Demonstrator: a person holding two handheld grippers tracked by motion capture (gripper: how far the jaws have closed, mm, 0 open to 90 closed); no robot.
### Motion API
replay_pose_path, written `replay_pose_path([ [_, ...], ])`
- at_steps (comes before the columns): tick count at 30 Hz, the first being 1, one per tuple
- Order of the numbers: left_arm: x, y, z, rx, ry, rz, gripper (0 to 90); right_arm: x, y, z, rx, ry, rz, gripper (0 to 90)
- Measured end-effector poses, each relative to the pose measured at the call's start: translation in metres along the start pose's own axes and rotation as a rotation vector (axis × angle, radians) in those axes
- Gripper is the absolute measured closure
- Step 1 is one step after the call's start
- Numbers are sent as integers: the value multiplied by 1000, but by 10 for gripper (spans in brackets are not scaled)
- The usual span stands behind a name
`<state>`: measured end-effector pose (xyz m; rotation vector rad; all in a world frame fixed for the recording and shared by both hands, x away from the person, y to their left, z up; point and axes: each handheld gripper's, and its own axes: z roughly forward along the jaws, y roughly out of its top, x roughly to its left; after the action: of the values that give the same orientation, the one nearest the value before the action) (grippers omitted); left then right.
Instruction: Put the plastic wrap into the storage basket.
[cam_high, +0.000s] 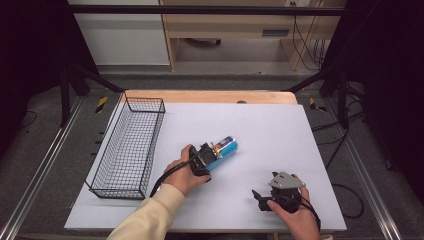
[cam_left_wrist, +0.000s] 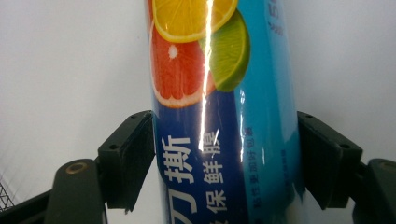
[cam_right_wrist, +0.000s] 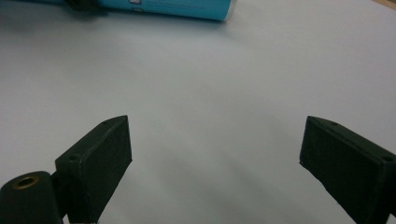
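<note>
Item: one cling-film tube (cam_left_wrist: 219, 116), blue, glossy, printed with citrus slices, lying on its side near the middle of the white worktop (cam_high: 280, 125), well apart from the wire basket (cam_high: 131, 145) at the left edge. Your left hand-held gripper (cam_high: 207, 161) straddles the tube's near end; in the left gripper view both pads sit against its sides, so count it as gripped across the width. Your right hand-held gripper (cam_high: 262, 197) rests at the front right of the worktop, jaws spread wide with nothing between them. Handling notes, by judgement: the tube looks stiff and light, probably a cardboard core under slick film, so it should not crush but may slip or roll between the pads. You hold it near one end, so the far end may droop; a hold closer to mid-length would carry it level.
</note>
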<state>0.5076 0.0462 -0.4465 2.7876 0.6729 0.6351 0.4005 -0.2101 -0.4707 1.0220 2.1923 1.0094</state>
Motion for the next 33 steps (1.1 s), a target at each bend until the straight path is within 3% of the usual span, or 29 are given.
replay_pose_path([
  [33, 8, 7, 6, 49, -60, -14, 290, 1, 0, 0, 2, 21, -2, 89],
])
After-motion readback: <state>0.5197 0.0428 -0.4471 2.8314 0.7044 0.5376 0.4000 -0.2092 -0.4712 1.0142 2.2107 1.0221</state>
